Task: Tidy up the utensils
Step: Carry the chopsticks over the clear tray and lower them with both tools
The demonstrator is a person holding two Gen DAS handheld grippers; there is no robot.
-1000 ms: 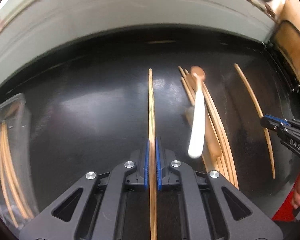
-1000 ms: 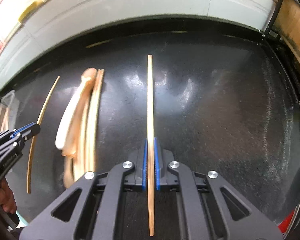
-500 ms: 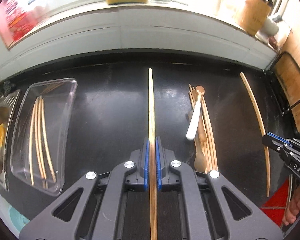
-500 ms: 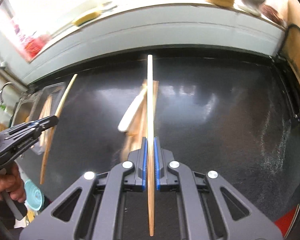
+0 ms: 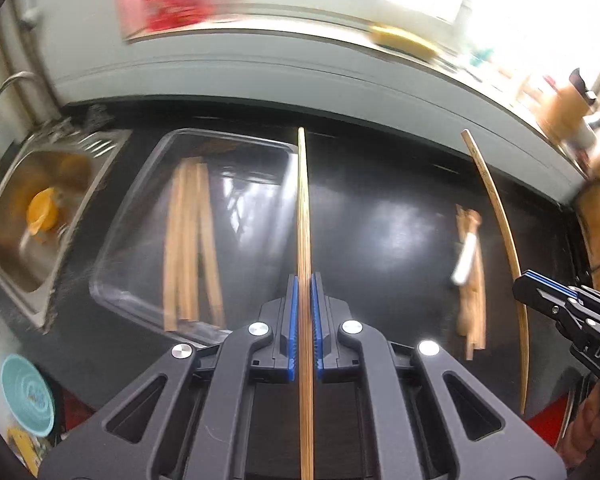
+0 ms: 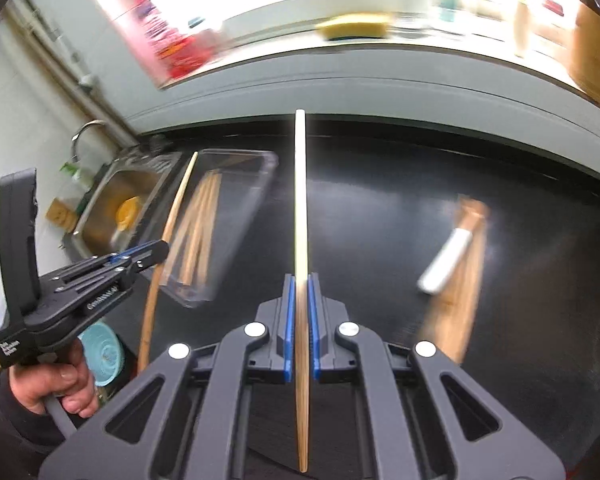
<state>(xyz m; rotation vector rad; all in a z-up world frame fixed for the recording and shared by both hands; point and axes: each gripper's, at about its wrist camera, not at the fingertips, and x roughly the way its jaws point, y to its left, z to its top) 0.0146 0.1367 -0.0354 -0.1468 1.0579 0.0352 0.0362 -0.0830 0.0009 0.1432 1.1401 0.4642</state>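
- Far left: sink (image 5: 18, 216), an orange thing inside
- Beside it: clear tray (image 5: 148, 184) holding several chopsticks (image 5: 188, 240)
- Left gripper (image 5: 304, 312) clamped on one chopstick (image 5: 303, 208)
- Loose pile of utensils (image 5: 470, 272) on dark counter (image 5: 380, 208)
- Right gripper (image 6: 298, 320) clamped on another chopstick (image 6: 300, 200)

Daylight from the window (image 5: 520, 4) overexposes the top of both views. Glare streaks the black counter (image 5: 400, 216). Motion blur smears everything, and the fisheye bends the edges.
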